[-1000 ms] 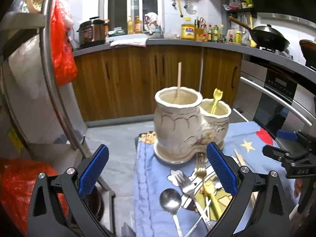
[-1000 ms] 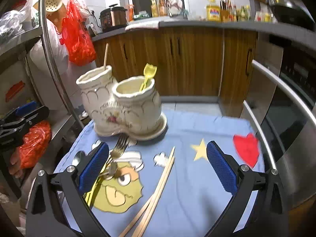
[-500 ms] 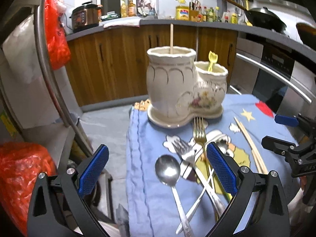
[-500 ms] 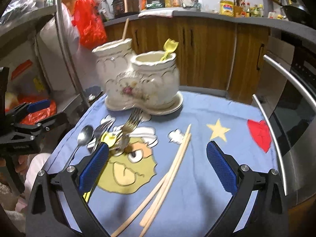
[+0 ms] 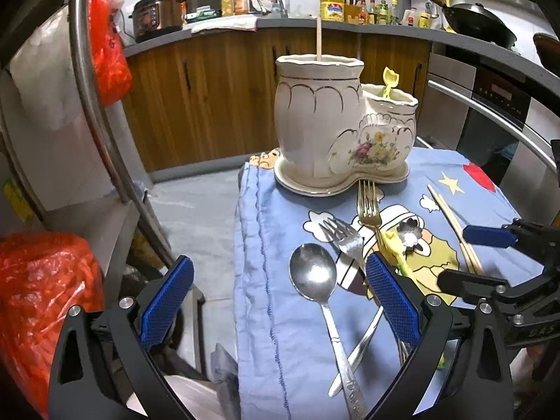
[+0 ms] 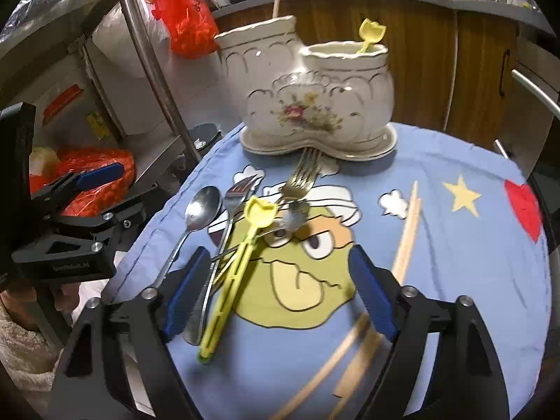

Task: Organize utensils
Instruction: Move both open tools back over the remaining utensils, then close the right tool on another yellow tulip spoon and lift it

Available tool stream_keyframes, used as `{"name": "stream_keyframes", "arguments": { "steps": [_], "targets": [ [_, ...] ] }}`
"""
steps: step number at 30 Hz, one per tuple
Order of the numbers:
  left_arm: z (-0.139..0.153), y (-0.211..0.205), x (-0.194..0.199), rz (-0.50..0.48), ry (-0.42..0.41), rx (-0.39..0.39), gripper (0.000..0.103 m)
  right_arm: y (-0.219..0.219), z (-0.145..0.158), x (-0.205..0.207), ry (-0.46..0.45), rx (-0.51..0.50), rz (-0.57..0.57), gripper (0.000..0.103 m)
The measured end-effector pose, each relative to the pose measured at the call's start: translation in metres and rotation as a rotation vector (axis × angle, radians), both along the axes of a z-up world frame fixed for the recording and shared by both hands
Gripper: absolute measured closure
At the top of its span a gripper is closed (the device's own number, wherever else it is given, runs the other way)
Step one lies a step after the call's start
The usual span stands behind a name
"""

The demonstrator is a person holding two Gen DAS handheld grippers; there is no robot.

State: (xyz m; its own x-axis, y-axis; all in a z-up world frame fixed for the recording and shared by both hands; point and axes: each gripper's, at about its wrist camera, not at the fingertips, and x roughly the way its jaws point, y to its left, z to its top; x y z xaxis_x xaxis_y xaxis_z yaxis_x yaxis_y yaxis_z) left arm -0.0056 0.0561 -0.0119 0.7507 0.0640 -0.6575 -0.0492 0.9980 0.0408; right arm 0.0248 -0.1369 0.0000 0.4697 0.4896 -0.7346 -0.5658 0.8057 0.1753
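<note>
Both tongs are gaping wide, empty: left tongs hovering over the spoon, right tongs over the yellow fork.

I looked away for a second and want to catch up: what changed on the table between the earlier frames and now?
Both open hand-held grippers came down closer to the loose cutlery: the left hand-held gripper near the spoon, the right hand-held gripper over the yellow fork and chopsticks. Nothing was grasped or released. The ceramic holder, its contents and the cutlery pile stayed put.
</note>
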Motion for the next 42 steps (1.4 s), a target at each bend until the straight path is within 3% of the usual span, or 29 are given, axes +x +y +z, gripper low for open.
{"name": "stream_keyframes", "arguments": {
  "steps": [4,9,19,30,40,42],
  "targets": [
    [-0.002,0.001,-0.002,-0.005,0.000,-0.004,0.005,0.011,-0.007,0.001,0.040,-0.008,0.011,0.044],
    [-0.004,0.002,-0.005,-0.008,0.003,-0.009,0.005,0.020,-0.015,0.004,0.091,-0.004,0.020,0.068],
    [-0.004,0.004,-0.009,-0.008,-0.003,-0.016,0.005,0.031,-0.019,0.010,0.113,-0.009,0.011,0.071],
    [-0.006,-0.002,-0.010,-0.022,0.005,-0.013,0.005,0.024,-0.021,0.014,0.155,0.046,-0.012,0.093],
    [-0.011,-0.046,0.005,-0.169,0.032,-0.009,0.008,-0.015,0.008,0.013,0.056,0.115,-0.094,0.093],
    [-0.012,-0.056,0.010,-0.197,0.034,0.004,0.018,-0.024,0.013,0.012,0.041,0.122,-0.107,0.093]
  ]
}}
